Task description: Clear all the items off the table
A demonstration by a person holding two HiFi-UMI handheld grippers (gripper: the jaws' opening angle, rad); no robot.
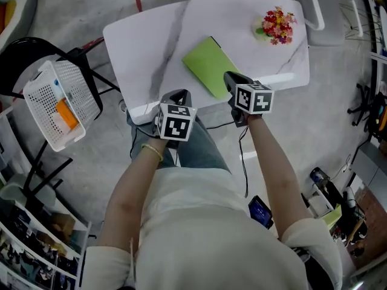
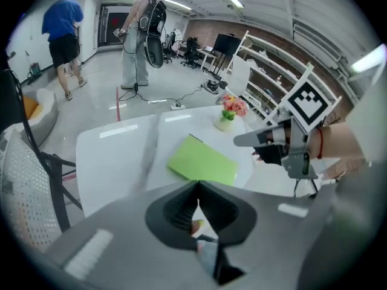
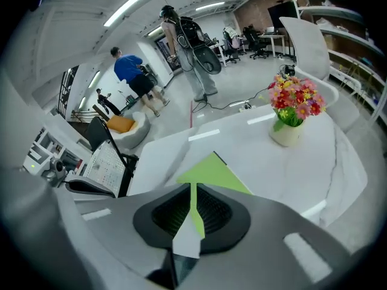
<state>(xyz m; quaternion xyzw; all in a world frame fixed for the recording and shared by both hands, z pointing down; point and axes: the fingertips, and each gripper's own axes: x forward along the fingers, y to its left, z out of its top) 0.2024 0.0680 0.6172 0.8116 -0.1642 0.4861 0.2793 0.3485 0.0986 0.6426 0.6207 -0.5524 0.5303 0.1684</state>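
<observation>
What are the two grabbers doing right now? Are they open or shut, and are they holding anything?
Left gripper: closed, holding nothing.
Right gripper: closed, holding nothing.

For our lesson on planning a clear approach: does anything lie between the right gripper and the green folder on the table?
Nothing visible does. The right gripper is at the green folder's near edge, over the white table; the flower pot stands apart near the far corner.

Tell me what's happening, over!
Shut, empty: left gripper, right gripper. On white marble table: flat green folder, white pot of pink-red flowers. Path clear.
</observation>
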